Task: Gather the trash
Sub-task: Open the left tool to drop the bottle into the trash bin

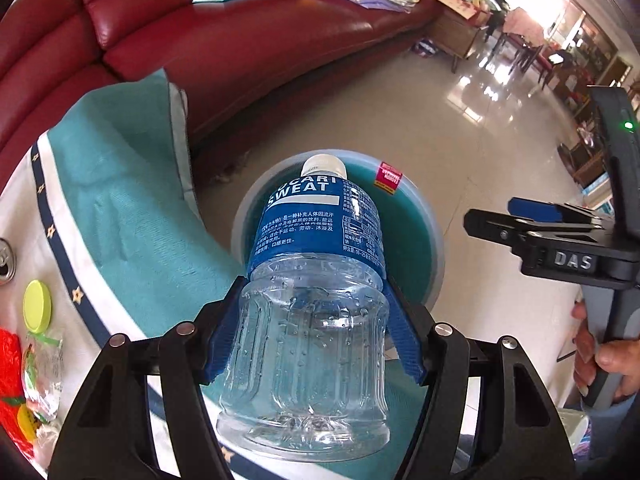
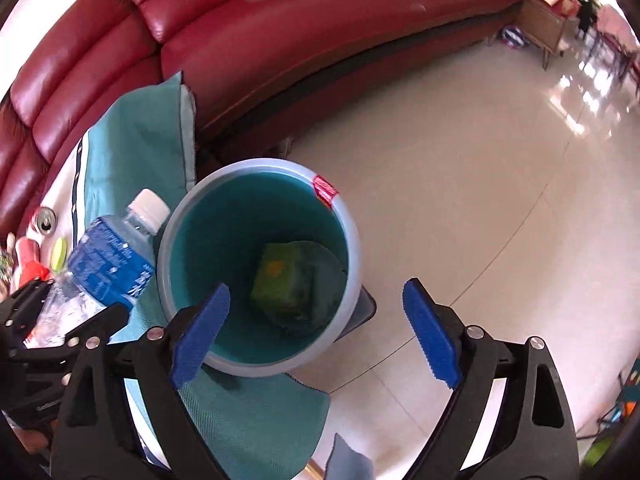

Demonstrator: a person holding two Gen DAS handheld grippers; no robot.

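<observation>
My left gripper (image 1: pixel 316 324) is shut on a clear plastic Pocari Sweat bottle (image 1: pixel 312 304) with a blue label and white cap, held with its cap toward the teal bin (image 1: pixel 420 240) on the floor. In the right wrist view the bottle (image 2: pixel 108 256) hangs just left of the bin's rim (image 2: pixel 256 166). A green carton (image 2: pixel 284 280) lies at the bottom of the bin. My right gripper (image 2: pixel 316 332) is open and empty, above the bin's near right side. It also shows in the left wrist view (image 1: pixel 532 216) to the right.
A table with a teal and white cloth (image 1: pixel 120 208) stands left of the bin. On it lie a drink can (image 1: pixel 5 262), a yellow-green lid (image 1: pixel 37 306), a clear wrapper (image 1: pixel 42 376) and red packaging (image 1: pixel 10 380). A red leather sofa (image 1: pixel 224 52) stands behind. The tiled floor (image 2: pixel 460 200) stretches right.
</observation>
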